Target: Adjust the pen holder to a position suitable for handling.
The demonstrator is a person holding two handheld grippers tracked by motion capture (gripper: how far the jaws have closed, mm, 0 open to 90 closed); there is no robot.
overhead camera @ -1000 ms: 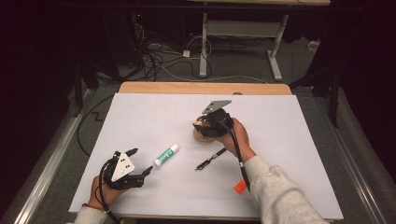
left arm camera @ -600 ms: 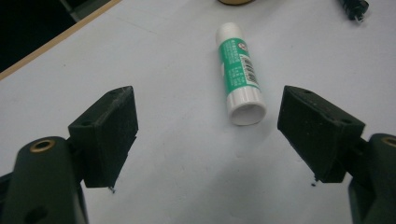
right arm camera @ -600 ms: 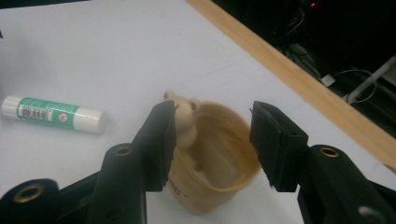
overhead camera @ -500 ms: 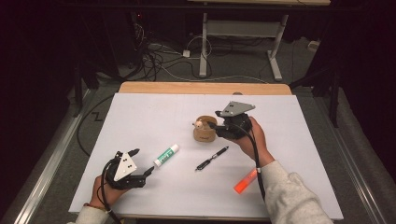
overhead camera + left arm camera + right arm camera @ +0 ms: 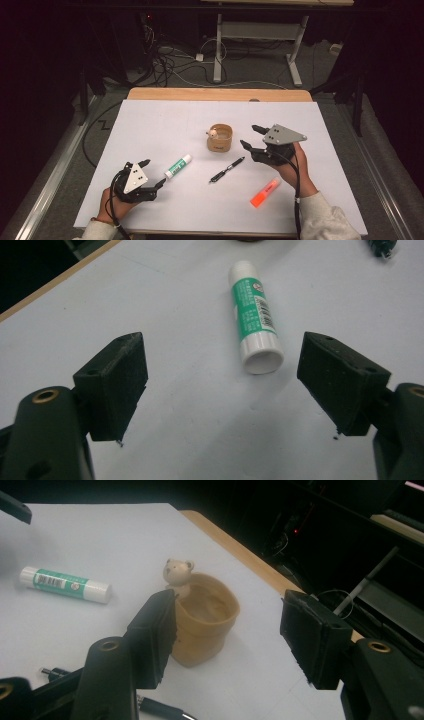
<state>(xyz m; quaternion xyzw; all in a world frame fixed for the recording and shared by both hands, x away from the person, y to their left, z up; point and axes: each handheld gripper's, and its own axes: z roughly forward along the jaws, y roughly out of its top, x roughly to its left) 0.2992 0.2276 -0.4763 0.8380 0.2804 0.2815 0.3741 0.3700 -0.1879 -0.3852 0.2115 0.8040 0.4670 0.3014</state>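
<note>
Jaws of right gripper [image 5: 253,137] apart, just been opening, nothing btwn them; bear cup [image 5: 220,138] stands free just beside the tips. Left gripper [image 5: 151,175] jaws apart too, glue stick [image 5: 178,166] just ahead. Risk: right jaw clips cup rim, tips it onto pen [image 5: 227,169].

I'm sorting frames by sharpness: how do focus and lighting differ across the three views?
High view: white table sheet evenly lit, surroundings dark, everything slightly soft. Left gripper view: green-and-white glue stick sharp, near black jaws crisp. Right gripper view: tan bear-trimmed cup slightly soft, jaws blurred close to the lens, background nearly black.
</note>
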